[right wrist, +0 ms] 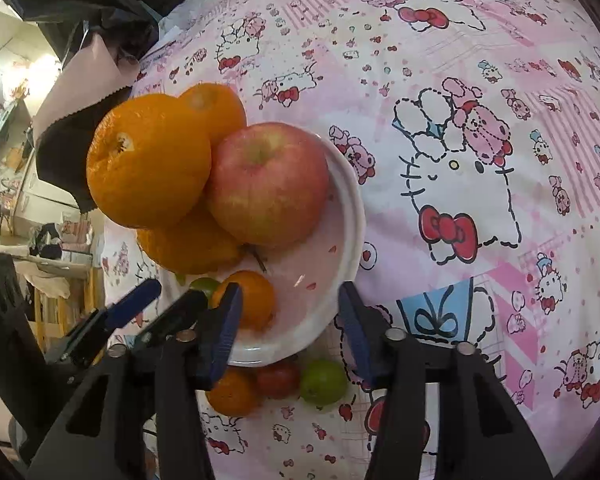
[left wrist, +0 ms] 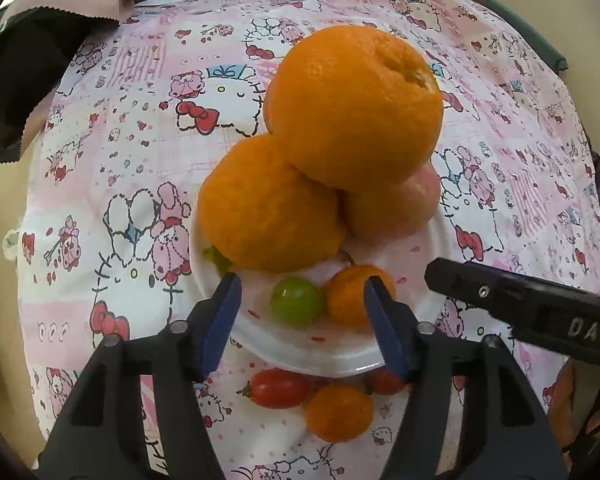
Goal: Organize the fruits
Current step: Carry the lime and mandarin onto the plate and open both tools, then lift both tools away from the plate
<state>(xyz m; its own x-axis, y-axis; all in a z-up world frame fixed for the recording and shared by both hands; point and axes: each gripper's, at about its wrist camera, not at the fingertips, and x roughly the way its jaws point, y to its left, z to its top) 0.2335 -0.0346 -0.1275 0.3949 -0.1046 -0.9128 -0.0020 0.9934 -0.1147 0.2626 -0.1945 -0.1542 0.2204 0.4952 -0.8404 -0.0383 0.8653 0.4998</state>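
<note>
A white plate holds two big oranges, a pinkish apple, a green grape and a small orange. My left gripper hangs open over the plate's near part, the grape and small orange lying between its blue pads, unpressed. In the right wrist view my right gripper stands open over the plate's near rim, its left finger in front of the small orange, below the apple. Nothing is gripped.
On the patterned cloth just before the plate lie a cherry tomato, another small orange and a green fruit. A black bag and pink cloth lie at the far left. The table's edge drops off at the left.
</note>
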